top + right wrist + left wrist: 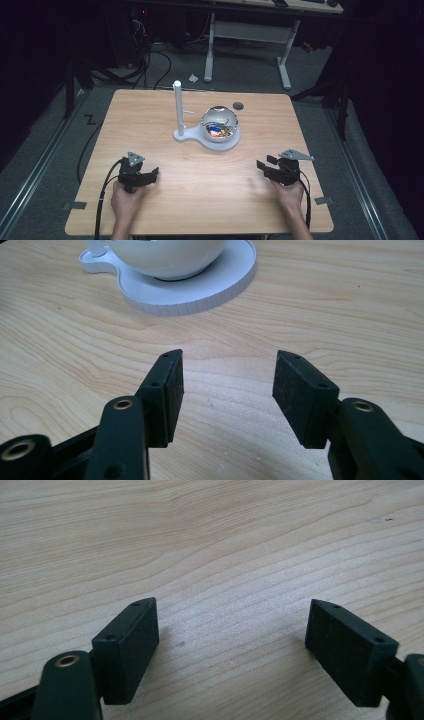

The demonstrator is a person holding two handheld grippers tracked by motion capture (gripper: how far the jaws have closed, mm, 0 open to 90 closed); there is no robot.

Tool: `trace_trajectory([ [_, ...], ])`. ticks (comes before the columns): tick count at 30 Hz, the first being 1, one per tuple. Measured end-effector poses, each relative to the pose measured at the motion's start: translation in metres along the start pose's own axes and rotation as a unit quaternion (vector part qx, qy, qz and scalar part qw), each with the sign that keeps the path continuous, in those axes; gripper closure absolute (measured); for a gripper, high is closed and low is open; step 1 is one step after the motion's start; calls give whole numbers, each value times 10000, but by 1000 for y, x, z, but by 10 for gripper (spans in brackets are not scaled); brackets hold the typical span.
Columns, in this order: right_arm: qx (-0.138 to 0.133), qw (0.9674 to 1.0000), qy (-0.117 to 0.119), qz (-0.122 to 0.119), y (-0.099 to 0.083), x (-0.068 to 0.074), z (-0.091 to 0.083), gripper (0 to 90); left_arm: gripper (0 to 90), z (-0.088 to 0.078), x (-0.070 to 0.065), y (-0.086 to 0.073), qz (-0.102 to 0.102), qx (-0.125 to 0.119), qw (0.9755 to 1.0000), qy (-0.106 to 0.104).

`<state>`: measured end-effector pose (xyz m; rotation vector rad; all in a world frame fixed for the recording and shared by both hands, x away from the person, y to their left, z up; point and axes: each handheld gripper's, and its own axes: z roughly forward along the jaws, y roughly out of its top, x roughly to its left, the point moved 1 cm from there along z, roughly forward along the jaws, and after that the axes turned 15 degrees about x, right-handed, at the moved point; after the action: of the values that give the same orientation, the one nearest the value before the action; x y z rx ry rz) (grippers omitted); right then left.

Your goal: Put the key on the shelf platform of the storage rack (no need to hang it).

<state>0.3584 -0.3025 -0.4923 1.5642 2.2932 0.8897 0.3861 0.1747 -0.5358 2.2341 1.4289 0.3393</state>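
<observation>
A shiny bowl (219, 125) with colourful small items inside sits on a white stand base (230, 142) in the middle of the wooden table (200, 190); a white post (177, 107) rises from the base's left end. In the right gripper view the bowl (165, 257) and its base (200, 287) lie ahead. My left gripper (150, 173) rests near the front left, open, with bare wood between its jaws (230, 625). My right gripper (265, 162) sits at the front right, open and empty (227, 372).
A small dark round disc (238, 105) lies near the table's far edge. Beyond the table stand a white desk frame (250, 45) and cables on the grey floor. Metal brackets (75, 205) mark the front corners.
</observation>
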Motion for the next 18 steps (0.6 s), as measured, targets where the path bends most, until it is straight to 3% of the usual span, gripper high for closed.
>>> trace_trajectory([
  [18,343,9991,-216,-126,-5,4,27,466,219,0,0,0,-2,-2,10000,-1],
])
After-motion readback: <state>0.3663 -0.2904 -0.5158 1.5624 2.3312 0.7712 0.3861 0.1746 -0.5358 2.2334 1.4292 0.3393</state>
